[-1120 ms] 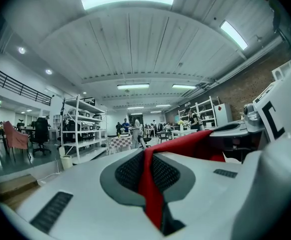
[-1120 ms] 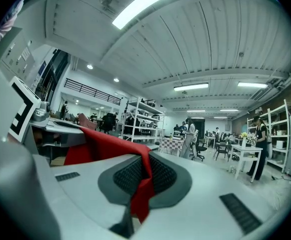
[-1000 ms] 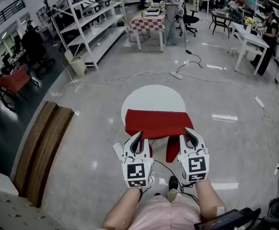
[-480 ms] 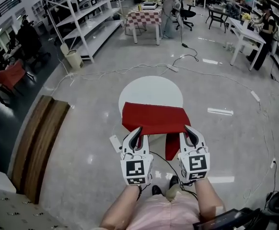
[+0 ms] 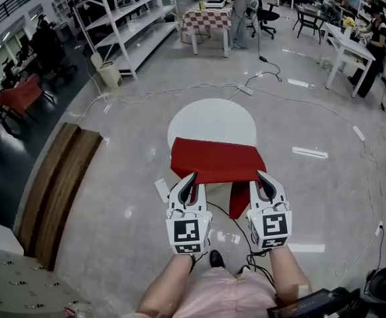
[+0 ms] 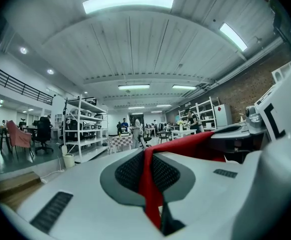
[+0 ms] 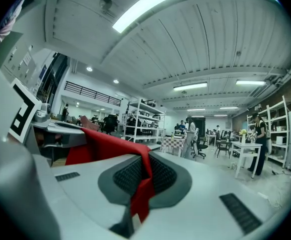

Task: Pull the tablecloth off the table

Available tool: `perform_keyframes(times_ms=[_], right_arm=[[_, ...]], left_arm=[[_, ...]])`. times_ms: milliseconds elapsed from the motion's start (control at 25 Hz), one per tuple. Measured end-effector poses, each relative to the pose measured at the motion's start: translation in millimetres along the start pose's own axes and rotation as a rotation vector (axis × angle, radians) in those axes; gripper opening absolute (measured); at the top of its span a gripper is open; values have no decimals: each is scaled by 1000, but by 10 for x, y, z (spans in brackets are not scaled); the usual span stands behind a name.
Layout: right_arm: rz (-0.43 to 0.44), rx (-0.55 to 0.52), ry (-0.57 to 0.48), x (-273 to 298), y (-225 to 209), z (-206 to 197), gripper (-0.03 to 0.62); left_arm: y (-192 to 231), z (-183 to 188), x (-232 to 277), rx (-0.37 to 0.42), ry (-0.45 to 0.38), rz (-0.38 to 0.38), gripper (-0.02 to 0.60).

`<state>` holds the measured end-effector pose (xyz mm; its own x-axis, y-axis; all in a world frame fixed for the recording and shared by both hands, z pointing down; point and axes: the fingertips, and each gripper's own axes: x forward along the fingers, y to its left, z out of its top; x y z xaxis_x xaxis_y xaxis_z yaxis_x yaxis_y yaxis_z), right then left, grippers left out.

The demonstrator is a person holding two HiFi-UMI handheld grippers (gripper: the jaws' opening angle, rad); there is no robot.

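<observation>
Left gripper [image 5: 190, 179] and right gripper [image 5: 262, 177] side by side, level, jaws clamped tight

A round white table [image 5: 212, 116] stands on a glossy grey floor [image 5: 325, 197]. A red fabric tablecloth [image 5: 214, 161] lies across the near part of the table top. The far part is bare, and 1 fold of the cloth hangs below the near edge at the right. On the floor, a thin white cable [image 5: 207, 85] runs beyond the table to a white power strip [image 5: 245, 89]. Well to the table's left, 2 brown wooden boards [image 5: 57, 201] lie side by side.
</observation>
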<state>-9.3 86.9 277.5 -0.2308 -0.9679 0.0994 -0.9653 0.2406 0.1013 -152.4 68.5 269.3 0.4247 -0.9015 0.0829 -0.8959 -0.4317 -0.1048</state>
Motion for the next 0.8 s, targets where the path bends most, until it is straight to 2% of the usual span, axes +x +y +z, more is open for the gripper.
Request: perform_keyframes(times_ms=[240,600,800], right_arm=[[10,10,-5,-268,-134,-4,29],[29,22,-17,-836,-245,323,29],[46,13,-40,-956,-251,243,29]], left_arm=[[-270,71,-150,-1,-1,10,41],[-647,472,-586,3,0,22,41],[-746,418,-705,12,-12,45,41]])
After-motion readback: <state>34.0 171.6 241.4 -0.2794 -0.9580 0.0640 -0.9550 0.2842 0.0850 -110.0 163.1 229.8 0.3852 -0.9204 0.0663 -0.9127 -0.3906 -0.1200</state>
